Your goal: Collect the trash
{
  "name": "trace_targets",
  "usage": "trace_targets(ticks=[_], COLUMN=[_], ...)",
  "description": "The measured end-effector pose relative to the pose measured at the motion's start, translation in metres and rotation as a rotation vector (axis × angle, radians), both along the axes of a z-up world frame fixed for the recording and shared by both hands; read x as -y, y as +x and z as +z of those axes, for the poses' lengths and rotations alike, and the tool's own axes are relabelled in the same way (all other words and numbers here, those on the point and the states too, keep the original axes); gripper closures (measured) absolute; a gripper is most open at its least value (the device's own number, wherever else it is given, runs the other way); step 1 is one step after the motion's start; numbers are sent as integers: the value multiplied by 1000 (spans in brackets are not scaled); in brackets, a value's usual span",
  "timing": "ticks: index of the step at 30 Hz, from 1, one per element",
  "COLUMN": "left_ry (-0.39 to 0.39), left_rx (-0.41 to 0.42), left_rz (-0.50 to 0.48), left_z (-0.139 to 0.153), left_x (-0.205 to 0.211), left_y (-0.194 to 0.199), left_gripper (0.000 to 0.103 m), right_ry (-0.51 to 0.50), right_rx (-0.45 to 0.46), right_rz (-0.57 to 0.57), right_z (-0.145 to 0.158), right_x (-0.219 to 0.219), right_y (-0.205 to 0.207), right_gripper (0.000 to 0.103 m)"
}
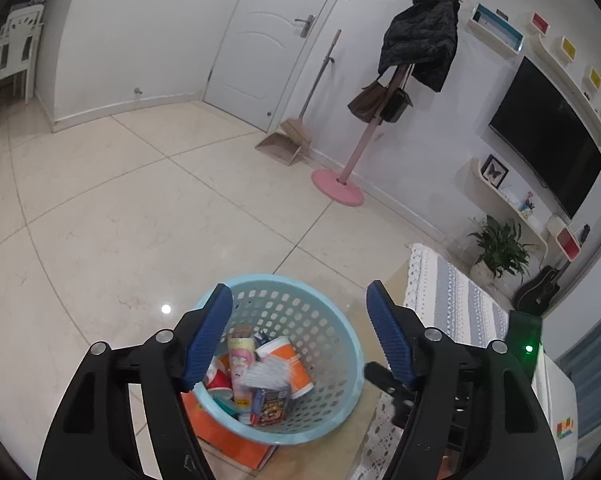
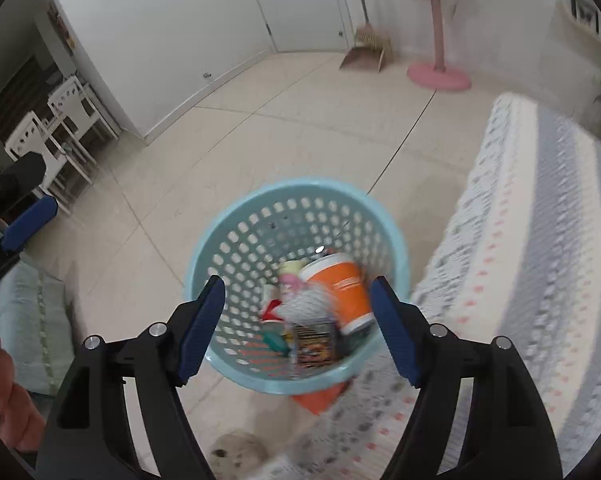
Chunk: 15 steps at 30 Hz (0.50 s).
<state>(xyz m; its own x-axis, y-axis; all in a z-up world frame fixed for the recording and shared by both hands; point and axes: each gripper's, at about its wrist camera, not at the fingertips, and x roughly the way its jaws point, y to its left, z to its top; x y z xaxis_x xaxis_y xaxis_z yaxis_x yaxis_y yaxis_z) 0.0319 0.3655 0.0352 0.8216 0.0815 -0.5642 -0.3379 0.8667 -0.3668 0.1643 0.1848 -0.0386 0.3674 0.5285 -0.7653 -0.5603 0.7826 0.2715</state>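
Between the right gripper's [image 2: 296,316] blue pads nothing is held: the jaws stand wide apart, poised over the open mouth of the light-blue basket [image 2: 236,216], and the trash lies below them inside it. The left gripper [image 1: 298,322] is likewise spread and empty above the same basket, seen from its other side. Down in the basket sit an orange paper cup [image 2: 346,292], a dark printed snack box [image 1: 271,402], a pink-printed carton [image 1: 242,364], a red cup [image 1: 219,380] and some crumpled white wrapping [image 1: 266,374] — the right wrist view is smeared, so finer detail there cannot be told. The step in hand reads as a drop into the basket, and with both pairs of jaws empty it looks finished. To close it well, lift each gripper straight up before swinging away; the pads hang close to the rim, and a sideways exit could catch the perforated wall and tip the light basket. It rests on an orange flat piece [image 1: 228,436] at the edge of the counter [image 1: 374,420], beside a crocheted striped cloth [image 2: 520,260], so a nudge toward the floor side is the real risk. Keep the jaws apart while withdrawing, ready for the next piece. No loose trash shows on the tiled floor [image 1: 140,220] or the cloth from here — the remaining pieces, if any, must lie outside both views.
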Motion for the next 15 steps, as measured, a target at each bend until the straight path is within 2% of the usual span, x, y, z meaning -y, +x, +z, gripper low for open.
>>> trace_targets(ticks=[5,9,12,15], left_ry=[49,129,201,227], left_rx=[38,89,102,111], left_rz=[-10,-50,-82,-73], left_z=[19,39,48,51], left_x=[15,47,76,101], left_y=[-14,-32,-45,-56], left_gripper=[35,21,20,16], right_ry=[-2,-12,-31,-26], right_rx=[124,256,355,425], right_rz=[-26,-48,-99,-155], right_z=[47,85,107,120], right_x=[37,73,101,131], right_y=[-33,-68,-98,-122], right_gripper=[32,31,27,22])
